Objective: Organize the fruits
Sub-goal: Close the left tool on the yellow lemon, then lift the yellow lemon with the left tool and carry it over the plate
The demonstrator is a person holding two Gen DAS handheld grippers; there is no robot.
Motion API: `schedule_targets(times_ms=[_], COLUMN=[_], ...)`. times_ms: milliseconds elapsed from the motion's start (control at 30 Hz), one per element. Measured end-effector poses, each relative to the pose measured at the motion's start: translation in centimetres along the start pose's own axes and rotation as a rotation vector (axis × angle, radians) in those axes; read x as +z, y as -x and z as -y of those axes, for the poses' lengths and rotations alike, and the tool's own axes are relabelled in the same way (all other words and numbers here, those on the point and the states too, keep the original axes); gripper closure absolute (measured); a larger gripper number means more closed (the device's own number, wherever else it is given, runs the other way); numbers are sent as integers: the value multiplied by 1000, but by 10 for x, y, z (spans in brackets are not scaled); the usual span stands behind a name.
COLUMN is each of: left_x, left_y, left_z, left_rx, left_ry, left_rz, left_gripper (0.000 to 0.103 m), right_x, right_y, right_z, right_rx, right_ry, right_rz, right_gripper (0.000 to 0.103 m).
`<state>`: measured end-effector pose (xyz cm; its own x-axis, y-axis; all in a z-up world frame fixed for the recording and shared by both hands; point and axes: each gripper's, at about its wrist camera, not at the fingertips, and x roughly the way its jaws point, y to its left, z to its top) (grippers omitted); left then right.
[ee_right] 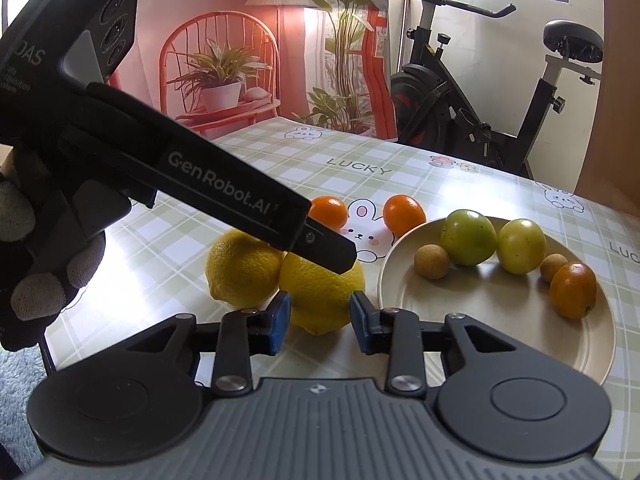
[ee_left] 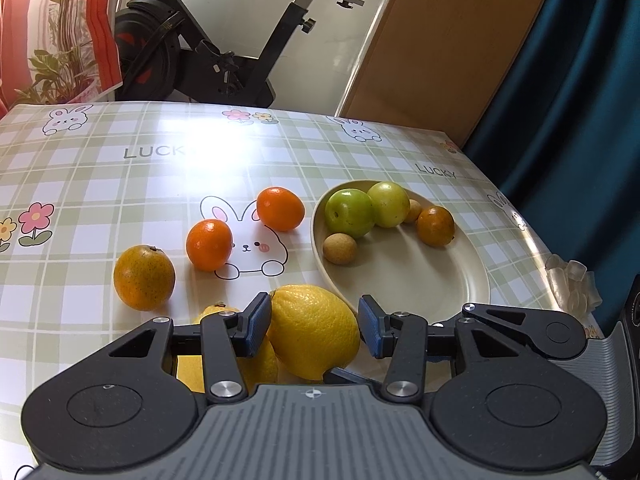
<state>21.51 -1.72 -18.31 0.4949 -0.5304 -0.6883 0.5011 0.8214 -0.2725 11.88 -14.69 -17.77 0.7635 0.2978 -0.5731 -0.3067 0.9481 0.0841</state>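
My left gripper is open with its jaws on either side of a big yellow lemon on the table; the left pad touches it, the right pad stands a little off. A second lemon lies behind the left finger. In the right wrist view both lemons lie side by side, with the left gripper's black body above them. My right gripper is open and empty just in front of the nearer lemon. A cream plate holds two green fruits, two small brown fruits and an orange.
Three oranges lie loose on the checked tablecloth left of the plate. An exercise bike stands behind the table. A blue curtain hangs at the right. The table's right edge is close to the plate.
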Motion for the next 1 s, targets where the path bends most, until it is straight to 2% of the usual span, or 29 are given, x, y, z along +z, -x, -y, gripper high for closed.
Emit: schedule_targets(times_ms=[67,233,433,567,667,800,1000], left_x=[-1,-1,1,2,2,1,-5], left_y=[0,-3,-4,-5,-6,-5,-4], left_z=[-1,-1,-4,-4,-4,-2,5], left_rx=[-7,-13,-15,-9,-9,-20,-29], left_ry=[3,0,13,21,23,17,7], left_rz=[3,7,3,3,3,-5,-25], left_gripper=[54,54,54,54,54,54,54], right_x=[1,5,6,6,5,5,5], right_y=[-1,-12,-19,-27,-30,-31,-17], right_z=[0,2,3,-7,-10,-10,-2], right_rx=[-6,-27,-32,-69,-78,-80,-59], right_ry=[12,39,38,138,155,146,53], right_rz=[-3,-14,4,3,3,-2,-5], right_gripper=[67,55,50,48,47,48,49])
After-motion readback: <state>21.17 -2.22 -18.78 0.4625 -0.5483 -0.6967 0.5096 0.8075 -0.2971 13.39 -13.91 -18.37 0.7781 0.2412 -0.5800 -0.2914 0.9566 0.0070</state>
